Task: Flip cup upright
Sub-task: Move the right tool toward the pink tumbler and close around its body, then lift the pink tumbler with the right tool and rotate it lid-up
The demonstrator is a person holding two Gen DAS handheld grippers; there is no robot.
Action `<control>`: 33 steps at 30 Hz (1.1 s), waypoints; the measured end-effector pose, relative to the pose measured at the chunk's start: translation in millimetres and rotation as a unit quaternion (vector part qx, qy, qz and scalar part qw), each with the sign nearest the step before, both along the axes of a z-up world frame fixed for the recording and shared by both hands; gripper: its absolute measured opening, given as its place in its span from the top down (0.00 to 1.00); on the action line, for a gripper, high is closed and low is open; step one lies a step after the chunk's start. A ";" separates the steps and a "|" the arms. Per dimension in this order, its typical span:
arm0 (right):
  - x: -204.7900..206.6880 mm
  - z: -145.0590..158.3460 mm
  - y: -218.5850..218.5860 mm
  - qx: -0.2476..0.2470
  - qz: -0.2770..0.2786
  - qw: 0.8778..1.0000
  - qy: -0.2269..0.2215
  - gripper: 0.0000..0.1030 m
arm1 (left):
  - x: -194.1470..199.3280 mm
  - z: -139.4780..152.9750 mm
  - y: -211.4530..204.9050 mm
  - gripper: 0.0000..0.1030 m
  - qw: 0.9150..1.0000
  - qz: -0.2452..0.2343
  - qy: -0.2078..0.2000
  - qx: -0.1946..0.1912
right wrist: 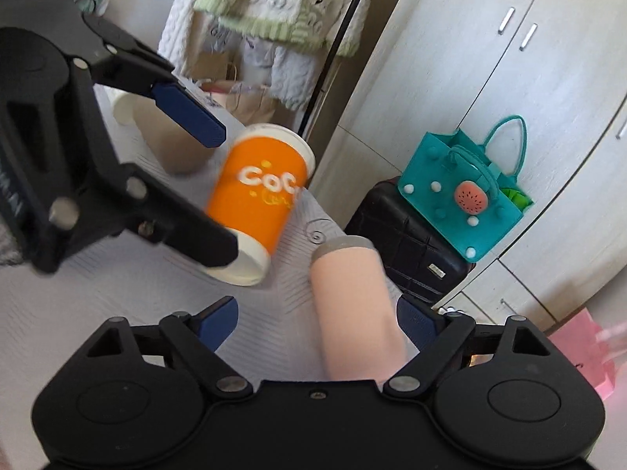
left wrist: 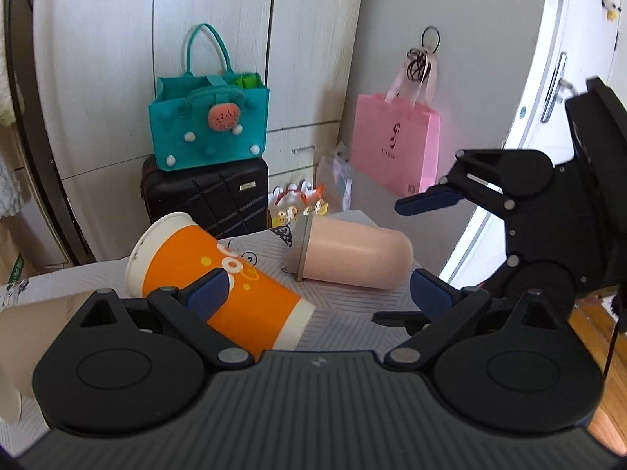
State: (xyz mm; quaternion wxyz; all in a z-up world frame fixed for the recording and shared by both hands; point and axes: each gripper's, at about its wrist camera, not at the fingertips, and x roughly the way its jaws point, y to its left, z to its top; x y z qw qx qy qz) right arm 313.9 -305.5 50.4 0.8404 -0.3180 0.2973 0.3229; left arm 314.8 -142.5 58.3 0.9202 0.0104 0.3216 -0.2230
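An orange paper cup (left wrist: pixel 219 282) lies on its side on the white patterned table (left wrist: pixel 345 313); it also shows in the right wrist view (right wrist: pixel 258 196). My left gripper (left wrist: pixel 317 297) is open, its left finger against the cup's side, its right finger well clear. A pink cup (left wrist: pixel 352 252) with a grey rim lies on its side beyond. My right gripper (right wrist: pixel 317 317) is open, with the pink cup (right wrist: pixel 352 305) between its fingers. The right gripper also shows in the left wrist view (left wrist: pixel 423 235), and the left gripper in the right wrist view (right wrist: pixel 219 192).
A beige cup (right wrist: pixel 172 145) lies at the table's far side, seen also in the left wrist view (left wrist: pixel 23 337). Behind the table are a black suitcase (left wrist: pixel 207 196) with a teal felt bag (left wrist: pixel 207 121) on top, a pink paper bag (left wrist: pixel 395 141), and white cabinets (left wrist: pixel 219 8).
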 end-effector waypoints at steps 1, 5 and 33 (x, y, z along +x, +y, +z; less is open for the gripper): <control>5.5 -2.1 0.8 -0.005 0.002 1.000 0.002 0.12 | 5.1 -2.0 -0.9 0.03 1.000 0.002 0.001 0.003; 29.1 -16.2 3.3 -0.030 0.007 0.999 0.014 0.14 | 16.9 -8.5 0.7 0.03 1.000 0.004 0.005 0.006; -14.4 -21.9 8.8 -0.021 -0.039 0.999 0.011 0.34 | -33.8 1.9 12.9 0.03 1.000 -0.012 -0.007 -0.016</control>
